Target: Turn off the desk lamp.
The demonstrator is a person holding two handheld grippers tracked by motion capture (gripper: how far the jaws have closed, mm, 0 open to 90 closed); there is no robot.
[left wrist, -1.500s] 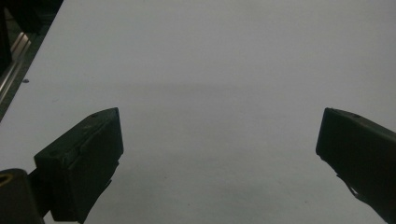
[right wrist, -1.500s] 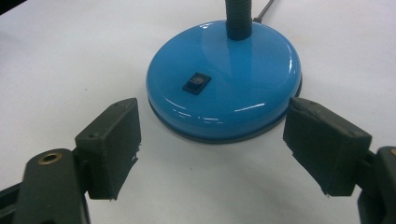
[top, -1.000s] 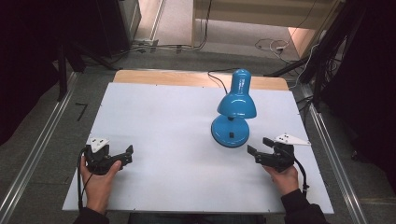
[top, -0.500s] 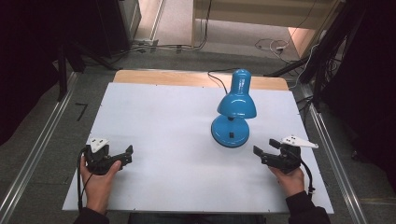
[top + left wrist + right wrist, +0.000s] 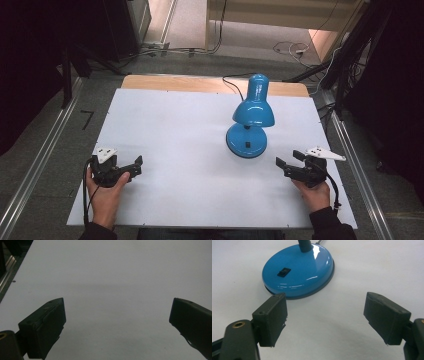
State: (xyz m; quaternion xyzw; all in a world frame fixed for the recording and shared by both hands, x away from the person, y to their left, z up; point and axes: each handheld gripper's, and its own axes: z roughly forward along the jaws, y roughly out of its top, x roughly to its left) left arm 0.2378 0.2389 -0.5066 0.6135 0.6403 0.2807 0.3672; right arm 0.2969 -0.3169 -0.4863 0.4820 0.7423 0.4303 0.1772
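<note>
Lamp [image 5: 251, 117] stands toward the far right of the white table [image 5: 175, 130], its round blue base [image 5: 298, 271] just ahead-left of my right gripper [image 5: 291, 163], whose jaws are spread wide and empty. My left gripper [image 5: 131, 166], well apart from the lamp, is also wide open over bare table. The right gripper view cuts off the shade but shows the base's black switch [image 5: 283, 272]; the high view shows the shade [image 5: 253, 109].

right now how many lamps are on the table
1: a blue lamp stands right of centre on the table, ahead of the open right gripper. Nothing seems hidden.
</note>
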